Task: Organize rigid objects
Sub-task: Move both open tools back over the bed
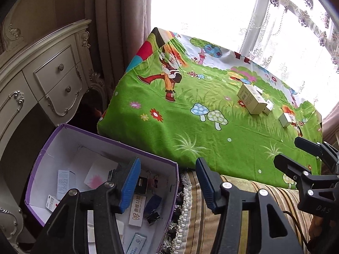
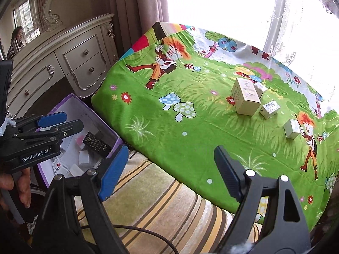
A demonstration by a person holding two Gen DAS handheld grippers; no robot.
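1. Large cream rectangular cardboard box (image 2: 245, 97) lies on the green cartoon-print cloth (image 2: 190, 139), far right area; long axis runs near-to-far, tilted slightly left.
2. Small white printed carton (image 2: 269, 109) just right of it; small pale cube box (image 2: 292, 129) sits apart, nearer the right edge.
3. Open purple-edged white cardboard box (image 1: 101, 148) at left holds binder clips and small packs.
4. Left gripper (image 1: 167, 187): jaws wide apart, empty, over that box's right wall.
5. Right gripper (image 2: 169, 169): jaws wide apart, empty, above the striped cushion (image 2: 161, 207).

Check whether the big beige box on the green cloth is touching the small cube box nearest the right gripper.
Apart. The right wrist view shows green cloth plainly between the big beige box and the small cube box.
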